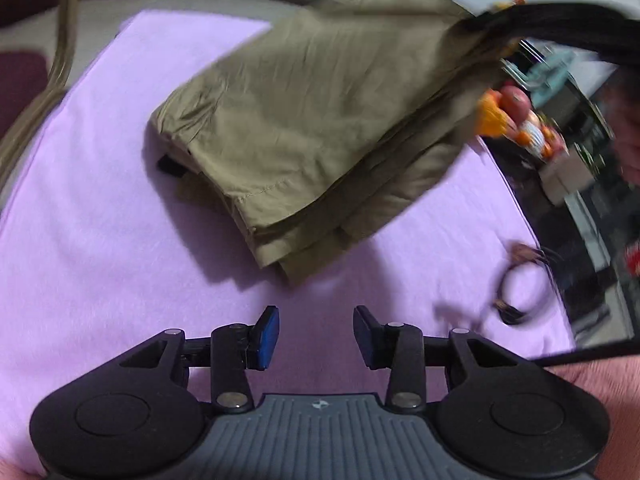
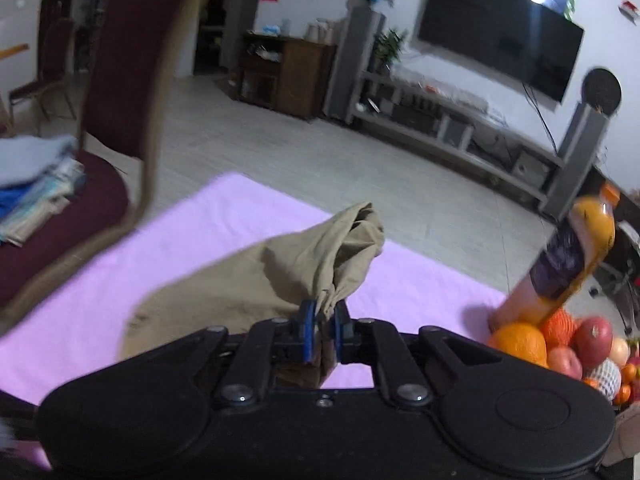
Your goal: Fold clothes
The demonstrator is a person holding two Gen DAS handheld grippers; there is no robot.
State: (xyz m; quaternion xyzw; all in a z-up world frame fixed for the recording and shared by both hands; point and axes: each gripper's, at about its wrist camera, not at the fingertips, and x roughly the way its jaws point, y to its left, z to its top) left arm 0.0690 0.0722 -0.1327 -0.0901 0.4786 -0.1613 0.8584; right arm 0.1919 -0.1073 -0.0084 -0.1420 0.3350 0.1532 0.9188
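One khaki garment [image 1: 304,136], folded in layers on the pink cloth [image 1: 100,240] — long axis runs diagonally, hem end near the left gripper [image 1: 316,336], far end lifted up-right. Right gripper [image 2: 325,326] pinches a bunched corner of it, fingers narrow. Left gripper part-open, nothing between its fingers. Fruit pile [image 2: 560,344] and one juice bottle [image 2: 568,264] at the cloth's right edge — any container under the fruit can't be made out.

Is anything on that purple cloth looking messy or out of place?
The khaki garment is only half tidy: one end lies in flat layers on the purple cloth, the other is bunched and lifted, pinched in the right gripper. A dark looped cord also lies near the cloth's edge, unrelated to the folding.
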